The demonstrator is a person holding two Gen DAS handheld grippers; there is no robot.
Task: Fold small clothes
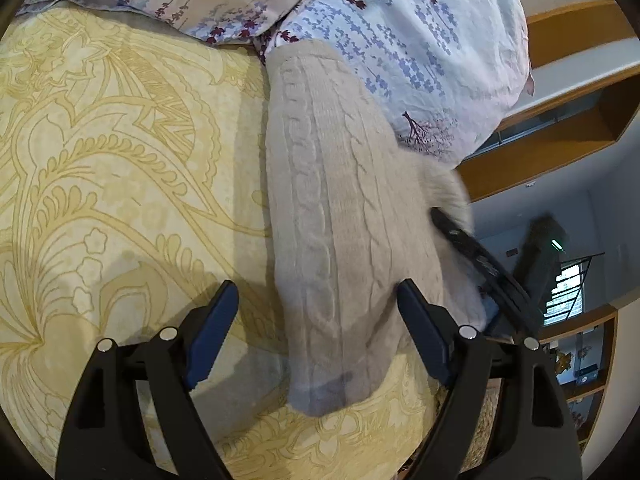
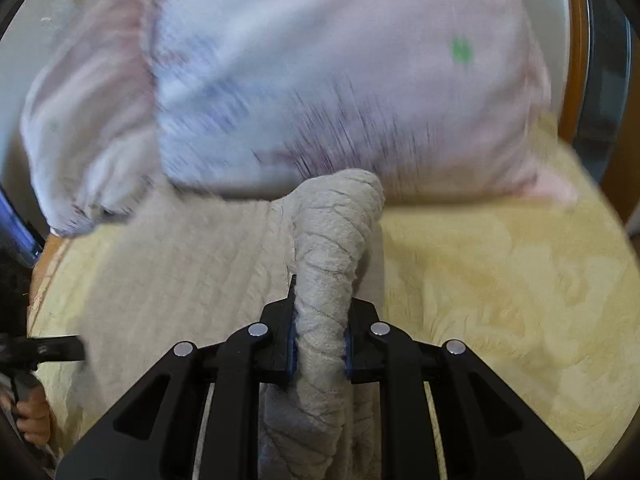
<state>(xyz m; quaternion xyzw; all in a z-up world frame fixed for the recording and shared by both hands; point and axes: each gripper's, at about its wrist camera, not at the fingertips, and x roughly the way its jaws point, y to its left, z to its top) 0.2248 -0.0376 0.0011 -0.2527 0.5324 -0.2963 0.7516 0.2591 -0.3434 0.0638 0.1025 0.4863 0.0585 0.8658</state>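
Right gripper [image 2: 319, 340] clamps a bunched fold of the beige cable-knit sweater [image 1: 332, 216]; left gripper [image 1: 316, 332] wide, straddling its hem on the yellow patterned bed [image 1: 120, 160].

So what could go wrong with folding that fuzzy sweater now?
1. The right gripper pinches only a bunched roll of the sweater. It might slip out, or the fold could come out lumpy.
2. The left gripper is open and holds nothing, so the sweater could slide across the yellow bedspread when pulled.
3. The flowery pillow lies right against the sweater's far end and might snag or get dragged.
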